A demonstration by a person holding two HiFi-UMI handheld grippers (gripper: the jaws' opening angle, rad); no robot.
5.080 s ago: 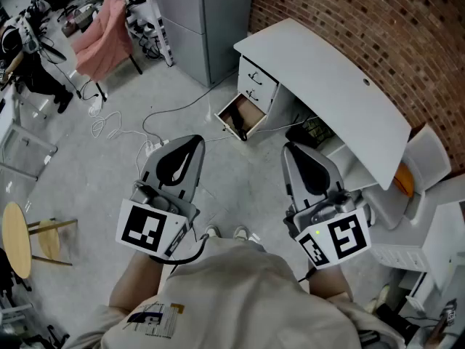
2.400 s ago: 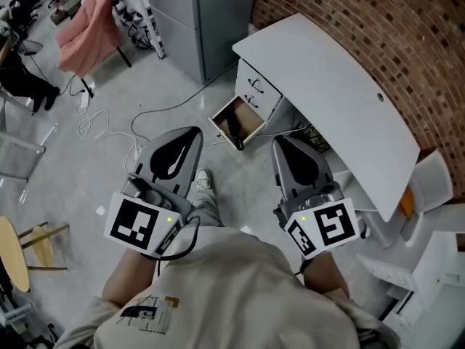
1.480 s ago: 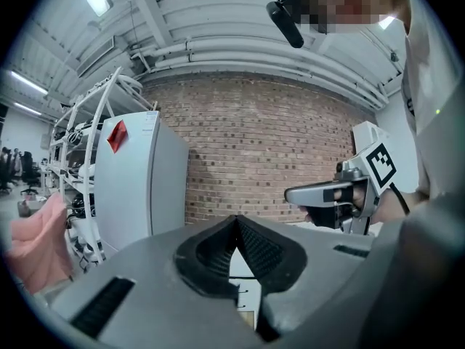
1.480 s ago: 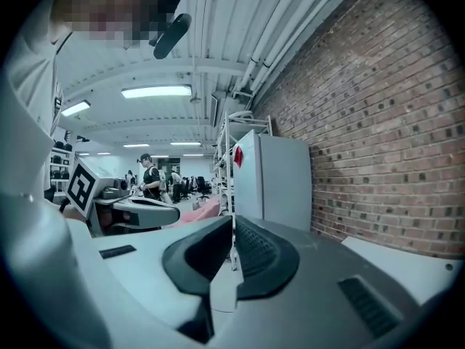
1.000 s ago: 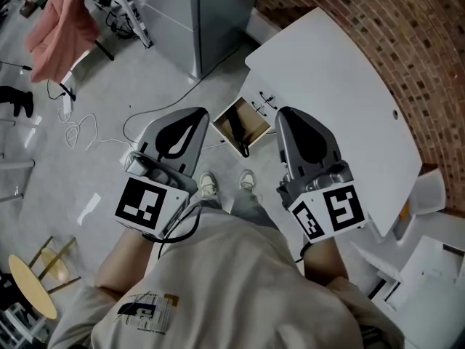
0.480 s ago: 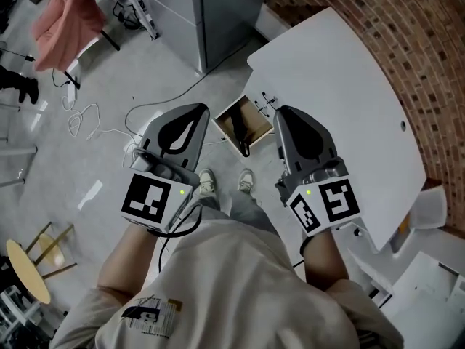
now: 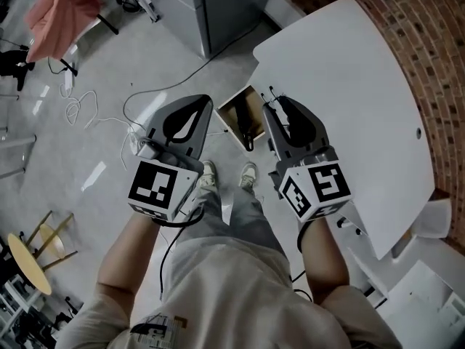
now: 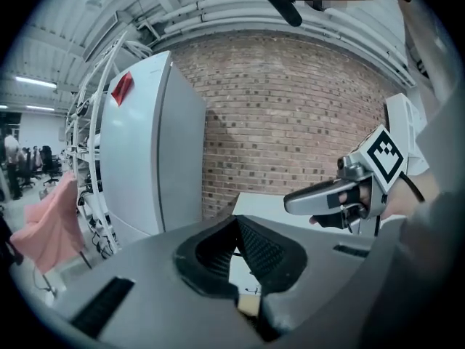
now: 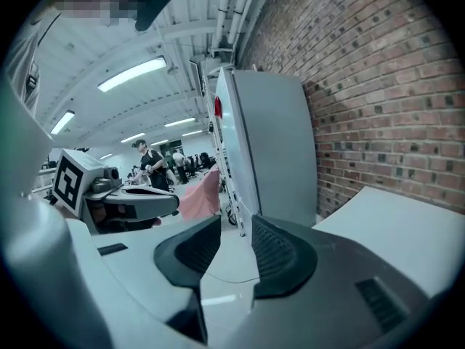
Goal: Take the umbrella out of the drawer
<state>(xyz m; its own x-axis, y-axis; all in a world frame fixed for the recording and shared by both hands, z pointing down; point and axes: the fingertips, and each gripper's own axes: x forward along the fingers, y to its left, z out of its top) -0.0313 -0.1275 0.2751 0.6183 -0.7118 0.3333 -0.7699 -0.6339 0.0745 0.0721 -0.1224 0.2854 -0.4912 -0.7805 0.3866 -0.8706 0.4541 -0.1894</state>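
The wooden drawer (image 7: 234,112) stands pulled out from under the white desk (image 7: 349,71). A dark thing that looks like the umbrella (image 7: 251,131) lies inside it. In the head view both grippers hover above the floor on either side of the drawer. My left gripper (image 7: 209,100) is at the drawer's left and is shut, its pads meeting at the tip (image 8: 235,221) with nothing between them. My right gripper (image 7: 271,105) is at the drawer's right by the desk front. Its jaws have just been opening, and a narrow empty gap (image 9: 236,227) shows between the pads.
A tall grey cabinet (image 7: 232,6) stands behind the drawer, against a brick wall (image 7: 436,42). Cables (image 7: 87,107) trail over the floor at the left, near a pink cloth (image 7: 58,9) on a rack. A round stool (image 7: 29,267) is at lower left. The person's feet (image 7: 229,174) are just before the drawer.
Both grippers have sunk and come forward to flank the open drawer. The right gripper's jaws have parted slightly. The left gripper's jaws stay together.
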